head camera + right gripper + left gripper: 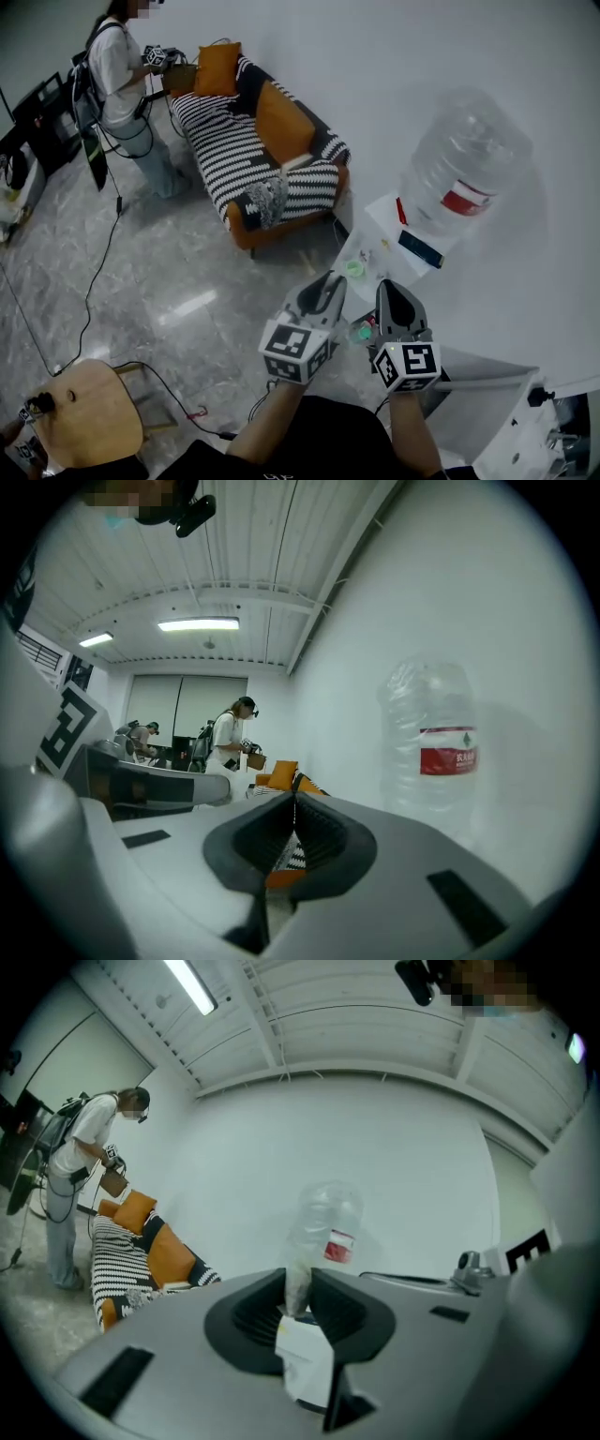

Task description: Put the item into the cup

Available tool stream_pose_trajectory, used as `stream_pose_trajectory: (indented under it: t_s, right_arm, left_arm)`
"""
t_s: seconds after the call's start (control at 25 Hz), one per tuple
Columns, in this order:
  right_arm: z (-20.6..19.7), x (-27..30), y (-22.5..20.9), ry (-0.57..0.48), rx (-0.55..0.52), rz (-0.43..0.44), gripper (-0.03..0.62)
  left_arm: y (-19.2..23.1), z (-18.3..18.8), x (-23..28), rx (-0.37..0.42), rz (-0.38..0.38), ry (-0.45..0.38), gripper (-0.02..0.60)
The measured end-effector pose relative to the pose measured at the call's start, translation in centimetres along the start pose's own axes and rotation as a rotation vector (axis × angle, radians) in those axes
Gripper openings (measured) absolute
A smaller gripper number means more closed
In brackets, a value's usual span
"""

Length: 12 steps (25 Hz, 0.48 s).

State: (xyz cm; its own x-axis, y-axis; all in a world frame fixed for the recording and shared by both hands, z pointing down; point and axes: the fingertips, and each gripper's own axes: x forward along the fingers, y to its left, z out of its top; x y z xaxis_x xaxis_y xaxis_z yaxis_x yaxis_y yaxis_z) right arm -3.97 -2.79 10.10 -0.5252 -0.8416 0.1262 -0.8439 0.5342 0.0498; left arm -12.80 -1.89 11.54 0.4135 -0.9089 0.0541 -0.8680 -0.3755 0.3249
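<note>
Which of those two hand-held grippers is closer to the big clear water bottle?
The right hand-held gripper. The water bottle stands ahead, to its right; the left hand-held gripper, clamped on a white packet, is further left.

The sofa (pixel 234 150) wore black-and-white stripes, with plain orange cushions (pixel 281 122). The floor (pixel 159 272) was grey and veined like marble, the wall (pixel 422 56) plain white. The water bottle (pixel 464 159) was clear, its label (pixel 466 200) red. The left gripper (pixel 330 279) and right gripper (pixel 389 286) were grey with black jaws, their cubes (pixel 298 349) patterned in black-and-white squares. The item (pixel 305 1363) in the left jaws was white. The stool (pixel 89 412) was pale wood-brown.
</note>
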Motion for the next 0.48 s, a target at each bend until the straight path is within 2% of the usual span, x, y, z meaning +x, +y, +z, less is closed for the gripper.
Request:
stream_pose_trajectory:
  t_s: [0.12, 0.24, 0.48]
  right_arm:
    - [-0.8, 0.6, -0.6, 0.019, 0.033, -0.023, 0.011]
    - [-1.7, 0.8, -1.5, 0.035, 0.057, -0.030, 0.011]
    - [-4.2, 0.2, -5.2, 0.064, 0.126, -0.073, 0.011]
  left_arm:
    - [-0.3, -0.1, 1.1, 0.024, -0.011, 0.016, 0.078]
    - [-0.8, -1.3, 2.7, 0.009, -0.028, 0.053, 0.078]
    - [-1.1, -4.0, 5.3, -0.004, -0.016, 0.129, 0.078]
